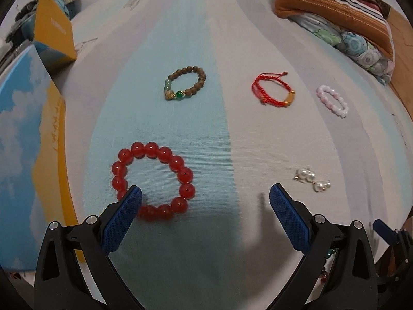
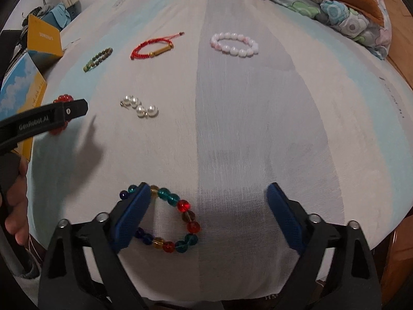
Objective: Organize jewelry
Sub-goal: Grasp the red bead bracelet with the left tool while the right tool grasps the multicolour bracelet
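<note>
My left gripper (image 1: 205, 193) hangs over a bed (image 1: 258, 142) with its jaws spread wide and nothing gripped. Its left blue pad overlaps the near-left edge of a red bead bracelet (image 1: 152, 180), which lies flat on the sheet; I cannot tell whether the pad touches it. Taking that red bead bracelet as the landmark: a pair of pearl earrings (image 1: 312, 179) lies to its right, just beyond the other pad. Farther from me than the red beads lies a brown bead bracelet (image 1: 185, 84) with green stones. To the right of that sit a red cord bracelet (image 1: 273, 90), then a pale pink bead bracelet (image 1: 333, 100), all well apart. To the left of the red beads stands a box printed with blue sky (image 1: 23, 142), and folded bedding (image 1: 335, 18) is piled at the far right.

My right gripper (image 2: 209, 196) is also wide, holding nothing. Its left pad overlaps a multicoloured bead bracelet (image 2: 180, 222), which lies on the bed nearer to me and to the right of the red beads.
</note>
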The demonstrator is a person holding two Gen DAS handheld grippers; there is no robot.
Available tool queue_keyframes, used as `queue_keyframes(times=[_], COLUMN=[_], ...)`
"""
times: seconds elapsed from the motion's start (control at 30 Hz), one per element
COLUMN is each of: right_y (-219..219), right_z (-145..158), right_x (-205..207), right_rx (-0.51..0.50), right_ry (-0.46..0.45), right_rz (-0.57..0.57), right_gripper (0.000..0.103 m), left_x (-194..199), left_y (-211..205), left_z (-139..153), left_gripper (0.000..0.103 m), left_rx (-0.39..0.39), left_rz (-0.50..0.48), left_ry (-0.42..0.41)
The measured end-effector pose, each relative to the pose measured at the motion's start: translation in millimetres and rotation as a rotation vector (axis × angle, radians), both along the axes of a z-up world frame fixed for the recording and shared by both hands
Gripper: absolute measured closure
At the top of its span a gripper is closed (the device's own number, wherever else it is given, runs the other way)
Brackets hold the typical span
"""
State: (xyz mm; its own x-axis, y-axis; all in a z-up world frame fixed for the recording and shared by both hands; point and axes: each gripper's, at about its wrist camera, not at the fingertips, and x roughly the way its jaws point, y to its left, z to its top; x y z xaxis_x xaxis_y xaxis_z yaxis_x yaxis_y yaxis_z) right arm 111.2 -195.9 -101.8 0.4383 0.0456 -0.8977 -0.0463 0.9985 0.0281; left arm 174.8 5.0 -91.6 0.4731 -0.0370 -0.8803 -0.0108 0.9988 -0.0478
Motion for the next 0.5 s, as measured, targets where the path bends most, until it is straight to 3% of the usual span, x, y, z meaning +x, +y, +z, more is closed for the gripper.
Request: queue_keyframes(times=[0.27, 0.37, 0.4, 0.5], right_y=[8.7, 10.3, 10.6, 9.5], right_z=[-6.1, -6.3, -6.9, -7.4], right_x=[-0.7, -1.1, -0.7, -0.1], right_rx=[0.008, 0.016, 0.006, 0.004], right_ry=[0.017, 0.019, 0.022, 0.019], right_rz=[0.045, 0.057, 0.053, 0.048], right_gripper=[0.035, 0.045, 0.053, 0.059], left_x=[8.3, 10.6, 10.6, 9.5], left_y=[2.8, 0.6, 0.4, 0.9], left_z=[-11.1, -16.8, -17.5, -18.1], left_gripper=[0.007, 0.011, 0.013, 0.021], left_rx=[0.0, 0.005, 0.007, 0.01], left_rz=[-0.027, -0.037, -0.036, -0.031], left_ry=[0.029, 0.052, 0.052, 0.05])
